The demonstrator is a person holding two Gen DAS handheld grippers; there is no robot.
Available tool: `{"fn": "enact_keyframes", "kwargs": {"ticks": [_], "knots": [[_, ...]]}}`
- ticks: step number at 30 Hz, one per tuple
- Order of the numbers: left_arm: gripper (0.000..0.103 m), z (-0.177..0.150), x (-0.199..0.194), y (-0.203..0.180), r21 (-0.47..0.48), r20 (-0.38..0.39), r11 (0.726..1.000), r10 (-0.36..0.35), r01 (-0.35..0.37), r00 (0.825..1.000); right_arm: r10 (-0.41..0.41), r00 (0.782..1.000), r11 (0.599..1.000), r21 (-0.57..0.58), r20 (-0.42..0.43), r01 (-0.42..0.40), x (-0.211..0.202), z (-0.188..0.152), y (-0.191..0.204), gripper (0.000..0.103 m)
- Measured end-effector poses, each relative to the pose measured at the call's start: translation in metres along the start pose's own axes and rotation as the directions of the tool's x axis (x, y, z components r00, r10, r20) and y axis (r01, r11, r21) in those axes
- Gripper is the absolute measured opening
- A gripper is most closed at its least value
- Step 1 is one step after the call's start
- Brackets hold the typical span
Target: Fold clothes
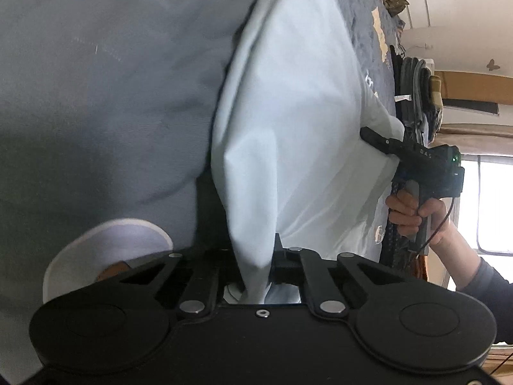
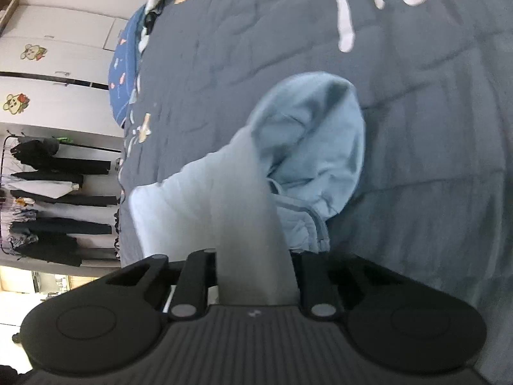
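Pinching the garment [image 1: 288, 122] in both grippers, left [image 1: 256, 266] and right [image 2: 253, 272], over the bed [image 2: 256, 48]; folding barely begun.

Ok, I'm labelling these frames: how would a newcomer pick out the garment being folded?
Start at the dark blue-grey quilt covering the bed. The pale blue garment lies bunched on it. It is the only light, plain cloth there, pinched by both grippers.

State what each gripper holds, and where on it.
Both hold the light blue garment: left gripper and right gripper each pinch a bunched fold of its cloth.
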State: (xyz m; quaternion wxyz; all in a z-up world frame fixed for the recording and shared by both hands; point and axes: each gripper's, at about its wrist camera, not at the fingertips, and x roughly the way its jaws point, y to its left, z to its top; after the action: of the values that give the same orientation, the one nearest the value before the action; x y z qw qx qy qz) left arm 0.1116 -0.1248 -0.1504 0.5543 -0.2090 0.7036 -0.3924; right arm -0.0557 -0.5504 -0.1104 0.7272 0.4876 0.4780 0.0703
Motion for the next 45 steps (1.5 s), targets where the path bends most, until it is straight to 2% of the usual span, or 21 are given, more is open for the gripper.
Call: {"fn": "enact_keyframes", "kwargs": {"ticks": [6, 14, 20, 25, 30, 34, 37, 41, 45], "knots": [[0.006, -0.008, -0.026, -0.032, 0.045, 0.031, 0.998, -0.043, 0.042, 0.999, 0.075, 0.997, 0.997, 0.001, 0.032, -0.075, -0.023, -0.005, 0.026, 0.015], [0.006, -0.017, -0.050, -0.089, 0.127, 0.030, 0.991, -0.054, 0.050, 0.998, 0.155, 0.984, 0.987, 0.027, 0.092, -0.158, -0.057, -0.019, 0.062, 0.014], [0.006, -0.036, -0.069, -0.148, 0.171, 0.046, 0.983, -0.071, 0.062, 0.996, 0.190, 0.968, 0.977, 0.062, 0.164, -0.202, -0.096, -0.027, 0.080, 0.014], [0.006, -0.065, -0.083, -0.219, 0.248, 0.059, 0.966, -0.085, 0.068, 0.995, 0.206, 0.953, 0.973, 0.053, 0.225, -0.223, -0.157, -0.035, 0.102, 0.014], [0.006, -0.102, -0.092, -0.300, 0.343, 0.079, 0.938, -0.086, 0.054, 0.993, 0.183, 0.946, 0.980, 0.030, 0.268, -0.198, -0.236, -0.048, 0.120, 0.014], [0.006, -0.140, -0.091, -0.370, 0.427, 0.089, 0.904, -0.077, 0.032, 0.993, 0.165, 0.941, 0.985, 0.002, 0.294, -0.174, -0.301, -0.062, 0.131, 0.014], [0.006, -0.162, -0.082, -0.413, 0.452, 0.082, 0.891, -0.088, 0.041, 0.993, 0.153, 0.937, 0.988, -0.017, 0.315, -0.156, -0.348, -0.073, 0.139, 0.014], [0.006, -0.182, -0.063, -0.461, 0.483, 0.033, 0.871, -0.118, 0.088, 0.992, 0.132, 0.915, 0.990, -0.002, 0.381, -0.142, -0.405, -0.090, 0.144, 0.014], [0.006, -0.184, -0.038, -0.492, 0.534, -0.071, 0.828, -0.155, 0.169, 0.985, 0.091, 0.871, 0.992, 0.033, 0.482, -0.122, -0.454, -0.119, 0.139, 0.014]]}}
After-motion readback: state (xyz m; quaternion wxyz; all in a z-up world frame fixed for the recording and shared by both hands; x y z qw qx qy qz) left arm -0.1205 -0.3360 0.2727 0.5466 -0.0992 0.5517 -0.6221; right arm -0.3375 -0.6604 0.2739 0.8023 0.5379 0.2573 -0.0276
